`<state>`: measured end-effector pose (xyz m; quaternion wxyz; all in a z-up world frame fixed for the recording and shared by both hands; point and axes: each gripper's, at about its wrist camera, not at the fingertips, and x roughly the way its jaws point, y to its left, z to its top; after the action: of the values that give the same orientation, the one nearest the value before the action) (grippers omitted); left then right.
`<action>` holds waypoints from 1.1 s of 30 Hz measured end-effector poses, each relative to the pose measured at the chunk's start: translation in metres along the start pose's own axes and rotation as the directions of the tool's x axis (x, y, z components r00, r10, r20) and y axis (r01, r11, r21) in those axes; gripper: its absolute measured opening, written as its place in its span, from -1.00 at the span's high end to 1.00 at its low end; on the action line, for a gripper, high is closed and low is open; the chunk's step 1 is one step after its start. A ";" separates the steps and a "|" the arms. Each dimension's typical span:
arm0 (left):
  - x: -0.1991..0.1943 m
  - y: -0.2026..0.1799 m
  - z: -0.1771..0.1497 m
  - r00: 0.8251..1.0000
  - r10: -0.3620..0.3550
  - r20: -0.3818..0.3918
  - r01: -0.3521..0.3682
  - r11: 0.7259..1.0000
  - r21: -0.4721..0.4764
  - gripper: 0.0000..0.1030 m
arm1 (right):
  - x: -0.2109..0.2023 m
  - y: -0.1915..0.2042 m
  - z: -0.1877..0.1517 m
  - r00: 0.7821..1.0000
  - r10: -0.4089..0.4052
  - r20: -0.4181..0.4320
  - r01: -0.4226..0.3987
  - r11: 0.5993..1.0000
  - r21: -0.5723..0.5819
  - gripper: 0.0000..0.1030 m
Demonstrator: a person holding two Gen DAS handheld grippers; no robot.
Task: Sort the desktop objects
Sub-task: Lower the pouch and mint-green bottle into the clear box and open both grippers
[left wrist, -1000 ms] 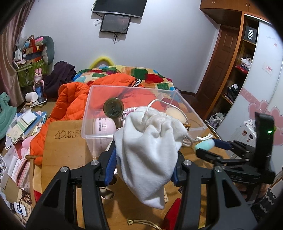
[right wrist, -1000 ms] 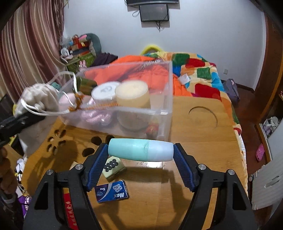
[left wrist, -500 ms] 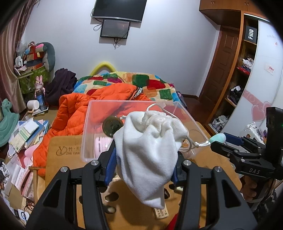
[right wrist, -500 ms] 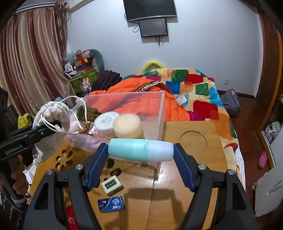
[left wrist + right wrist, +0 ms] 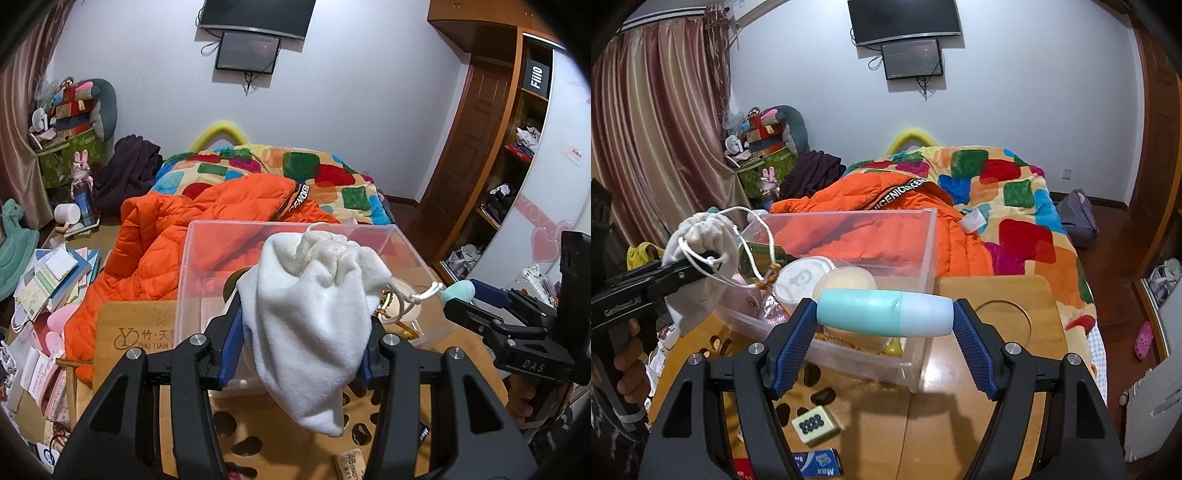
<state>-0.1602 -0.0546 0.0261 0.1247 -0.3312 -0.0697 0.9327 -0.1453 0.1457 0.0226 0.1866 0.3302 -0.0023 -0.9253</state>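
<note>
The left tool (image 5: 301,345) pinches a white drawstring pouch (image 5: 317,314); the right tool (image 5: 884,326) clamps a teal bottle (image 5: 884,313) endwise. The clear bin (image 5: 916,266) lies just ahead: carry both over it, then release.

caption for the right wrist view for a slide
Right gripper clamps a teal-and-white plastic tube endwise above the clear plastic storage bin.
</note>
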 end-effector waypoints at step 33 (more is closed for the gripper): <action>0.032 -0.001 -0.007 0.994 0.015 -0.107 -0.008 0.998 0.066 -0.28 | 0.031 0.035 -0.004 0.990 0.048 -0.130 -0.056 0.997 -0.057 -0.39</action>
<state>-0.1795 -0.0442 0.0024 0.1338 -0.3768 -0.0302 0.9161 -0.1531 0.1028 0.0048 0.2203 0.3832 0.0293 -0.8965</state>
